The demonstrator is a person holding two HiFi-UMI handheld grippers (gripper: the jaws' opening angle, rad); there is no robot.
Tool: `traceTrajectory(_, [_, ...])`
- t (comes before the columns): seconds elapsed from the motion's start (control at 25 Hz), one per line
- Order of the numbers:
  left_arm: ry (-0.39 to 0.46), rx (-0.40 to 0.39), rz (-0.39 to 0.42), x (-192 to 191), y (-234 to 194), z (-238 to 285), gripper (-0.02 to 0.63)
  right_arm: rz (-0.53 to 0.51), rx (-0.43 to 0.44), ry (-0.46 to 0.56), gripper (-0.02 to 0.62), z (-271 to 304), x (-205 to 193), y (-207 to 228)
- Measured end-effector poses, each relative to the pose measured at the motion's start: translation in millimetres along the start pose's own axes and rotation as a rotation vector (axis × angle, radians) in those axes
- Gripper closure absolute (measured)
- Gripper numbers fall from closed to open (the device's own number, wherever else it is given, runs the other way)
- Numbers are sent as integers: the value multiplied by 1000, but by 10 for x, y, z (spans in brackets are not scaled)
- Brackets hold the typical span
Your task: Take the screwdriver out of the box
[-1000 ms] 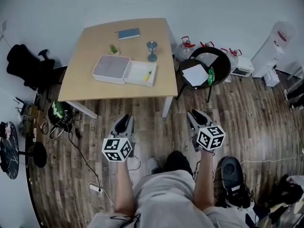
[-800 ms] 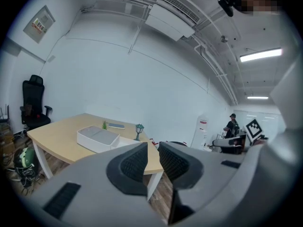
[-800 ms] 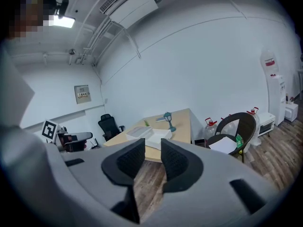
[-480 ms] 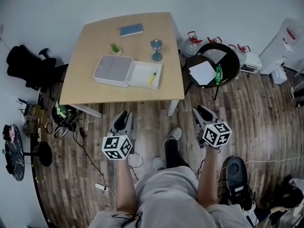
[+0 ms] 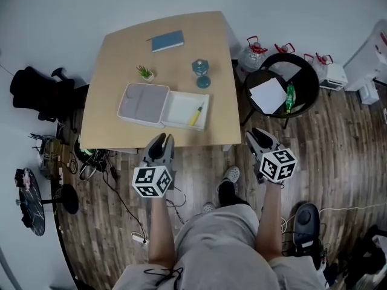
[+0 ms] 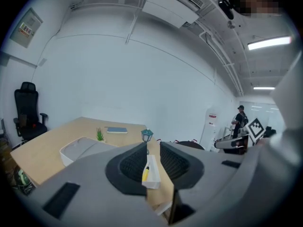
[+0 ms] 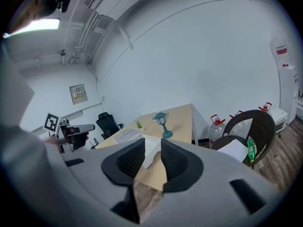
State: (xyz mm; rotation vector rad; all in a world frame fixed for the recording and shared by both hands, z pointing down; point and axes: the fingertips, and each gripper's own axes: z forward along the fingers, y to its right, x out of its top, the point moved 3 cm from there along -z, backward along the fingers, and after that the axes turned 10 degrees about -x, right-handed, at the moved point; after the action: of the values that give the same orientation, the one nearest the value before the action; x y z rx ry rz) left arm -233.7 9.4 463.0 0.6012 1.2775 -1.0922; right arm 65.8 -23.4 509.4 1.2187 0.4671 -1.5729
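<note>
The left gripper (image 5: 160, 139) is hovering at the near edge of the desk (image 5: 115, 59), fingers parted and empty. The yellow screwdriver (image 5: 196, 115) is lying in the open box (image 5: 180, 109) just beyond them, untouched. The right gripper (image 5: 257, 135) is hovering off the desk's corner, fingers released.

— Where does the head view sit?
— High over the floor (image 5: 338, 138), looking steeply down; the table (image 5: 115, 59) lies in the upper middle of the frame, well off.
— And the two gripper views?
— Low, nearly level, side by side, each looking along its own jaws at the table's near edge.
— What do all three share?
— The table top, with the white box (image 5: 178, 109) and the little lamp (image 5: 201, 72).
</note>
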Motion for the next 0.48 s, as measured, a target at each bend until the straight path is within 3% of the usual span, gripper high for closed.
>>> traceTrajectory(0.2, [-114, -42, 59, -14, -114, 511, 526, -44, 4, -24, 488, 217, 203, 347])
traceTrajectory(0.48, [-216, -24, 25, -328, -184, 975, 526, -75, -13, -112, 488, 495, -44, 756])
